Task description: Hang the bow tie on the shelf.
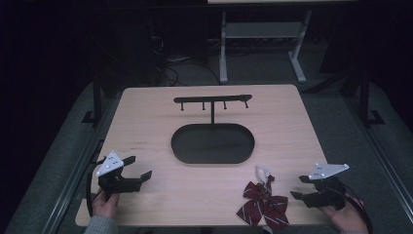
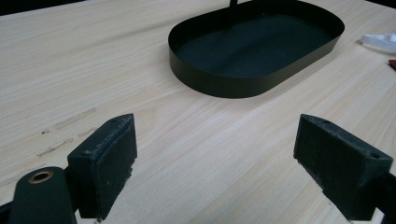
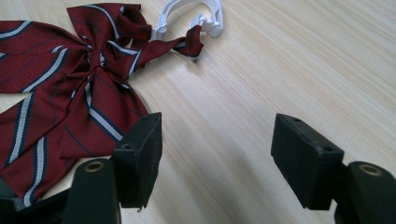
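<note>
On the table's near right, the bow tie [image 1: 263,203] lies just beside the right gripper [image 1: 302,187], jaws spread and empty. The left gripper [image 1: 138,167] is likewise spread. Gripping the white clip [image 3: 191,14] probably suits hanging on the rack [image 1: 213,101].

The high view is dim and grainy; past the tabletop [image 1: 146,112] the room sinks into near-black from 9 through 12 to 3 o'clock. Both gripper views are brighter and evenly lit, wood grain crisp, with soft shadows and slight blur at the nearest edges.
</note>
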The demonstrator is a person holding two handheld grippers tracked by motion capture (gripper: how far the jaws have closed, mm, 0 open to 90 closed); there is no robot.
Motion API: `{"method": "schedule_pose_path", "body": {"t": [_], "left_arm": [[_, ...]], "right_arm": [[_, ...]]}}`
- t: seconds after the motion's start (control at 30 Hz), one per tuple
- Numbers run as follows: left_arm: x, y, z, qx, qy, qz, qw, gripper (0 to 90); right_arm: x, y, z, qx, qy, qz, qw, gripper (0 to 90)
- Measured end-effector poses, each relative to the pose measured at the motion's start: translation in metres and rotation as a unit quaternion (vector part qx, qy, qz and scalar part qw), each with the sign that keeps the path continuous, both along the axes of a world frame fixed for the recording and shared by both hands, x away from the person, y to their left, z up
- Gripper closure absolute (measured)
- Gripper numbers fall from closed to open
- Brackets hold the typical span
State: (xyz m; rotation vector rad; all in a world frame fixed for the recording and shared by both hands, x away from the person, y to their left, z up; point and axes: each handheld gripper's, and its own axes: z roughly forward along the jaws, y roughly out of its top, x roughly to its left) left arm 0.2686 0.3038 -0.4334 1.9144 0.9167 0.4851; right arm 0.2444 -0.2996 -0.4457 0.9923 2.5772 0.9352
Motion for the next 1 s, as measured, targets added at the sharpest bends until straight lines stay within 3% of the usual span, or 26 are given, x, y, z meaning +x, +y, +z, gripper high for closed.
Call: {"method": "schedule_pose_path", "body": {"t": [0.3, 1.0], "left_arm": [[-0.001, 0.002, 0.000, 0.000, 0.001, 0.003, 1.0000, 13.0], [-0.002, 0.004, 0.000, -0.001, -0.001, 0.005, 1.0000, 13.0]], "right_arm": [[0.003, 0.007, 0.005, 0.000, -0.004, 0.013, 0.9999, 33.0], [0.015, 0.025, 0.027, -0.013, 0.010, 0.036, 0.9992, 34.7]]}}
